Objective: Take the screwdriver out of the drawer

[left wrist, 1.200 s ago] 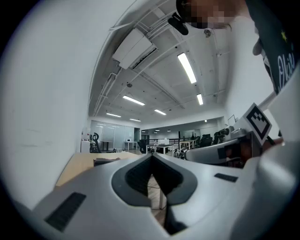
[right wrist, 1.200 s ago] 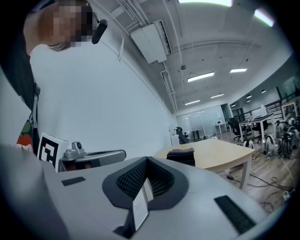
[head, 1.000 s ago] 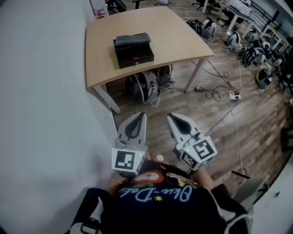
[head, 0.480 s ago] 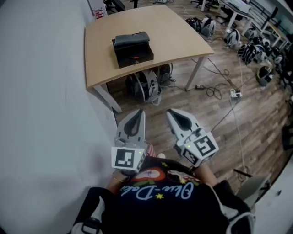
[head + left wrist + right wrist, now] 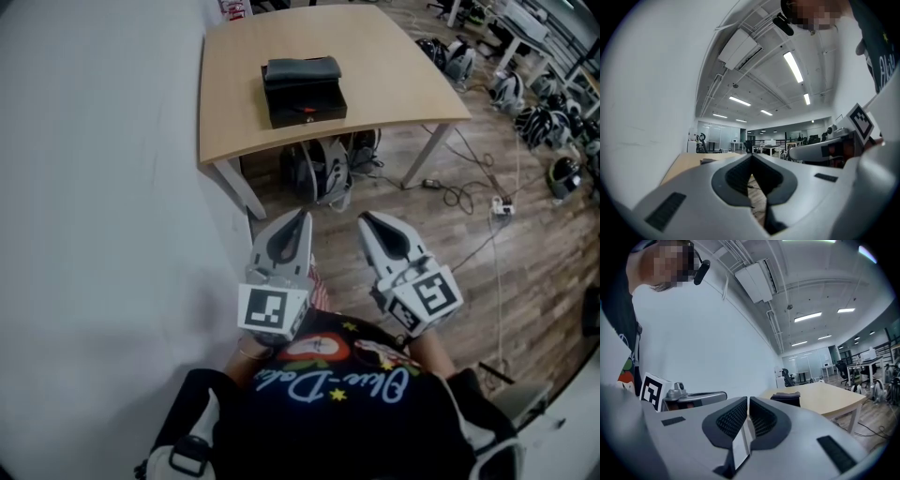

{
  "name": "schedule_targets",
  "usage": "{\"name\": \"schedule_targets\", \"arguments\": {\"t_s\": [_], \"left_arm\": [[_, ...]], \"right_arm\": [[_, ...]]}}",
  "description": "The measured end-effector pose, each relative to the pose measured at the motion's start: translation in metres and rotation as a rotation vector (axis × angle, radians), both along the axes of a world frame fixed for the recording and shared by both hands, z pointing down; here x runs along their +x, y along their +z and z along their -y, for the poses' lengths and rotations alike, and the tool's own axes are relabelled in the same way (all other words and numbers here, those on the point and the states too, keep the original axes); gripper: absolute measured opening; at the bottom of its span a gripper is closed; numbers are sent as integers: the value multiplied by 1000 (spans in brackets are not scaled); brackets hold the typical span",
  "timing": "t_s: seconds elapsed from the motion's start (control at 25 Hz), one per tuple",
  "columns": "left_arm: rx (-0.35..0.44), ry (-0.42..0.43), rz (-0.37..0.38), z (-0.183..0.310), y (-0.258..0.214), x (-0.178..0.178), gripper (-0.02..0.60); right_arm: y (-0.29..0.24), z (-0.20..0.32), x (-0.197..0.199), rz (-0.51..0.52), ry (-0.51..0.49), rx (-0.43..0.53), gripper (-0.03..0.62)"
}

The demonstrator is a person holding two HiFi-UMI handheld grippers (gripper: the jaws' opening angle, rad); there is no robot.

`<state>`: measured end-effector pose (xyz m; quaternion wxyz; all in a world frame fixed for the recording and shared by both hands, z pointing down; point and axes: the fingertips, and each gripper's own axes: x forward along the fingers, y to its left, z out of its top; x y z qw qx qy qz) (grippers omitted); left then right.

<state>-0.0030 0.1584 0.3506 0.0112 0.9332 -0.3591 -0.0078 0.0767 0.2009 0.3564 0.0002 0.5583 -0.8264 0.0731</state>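
Note:
A black drawer box [image 5: 305, 91] stands on the light wooden table [image 5: 394, 66], far ahead of both grippers; its drawer looks pushed in, with a small red spot on the front. No screwdriver is visible. My left gripper [image 5: 301, 217] and right gripper [image 5: 365, 218] are held side by side close to the person's chest, above the floor and short of the table's near edge. Both are shut with nothing between the jaws. The box appears small past the right gripper [image 5: 748, 400] as a dark shape [image 5: 786, 398], and faintly past the left gripper [image 5: 751, 156].
A white wall [image 5: 94, 187] runs along the left. Dark bags [image 5: 323, 169] sit under the table. Cables and a power strip [image 5: 502, 204] lie on the wooden floor to the right, with more bags and helmets [image 5: 539, 122] beyond.
The table and drawer box have shifted right and slightly nearer in the head view. Both grippers rose a little in the frame and stayed shut.

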Motion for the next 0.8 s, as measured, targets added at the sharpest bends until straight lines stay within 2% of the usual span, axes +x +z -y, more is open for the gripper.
{"name": "schedule_targets", "arguments": {"t_s": [0.36, 0.8], "left_arm": [[9, -20, -19, 52, 1, 8, 0], [-17, -57, -15, 125, 22, 19, 0]], "right_arm": [[7, 49, 9, -44, -26, -13, 0], [23, 121, 24, -67, -60, -49, 0]]}}
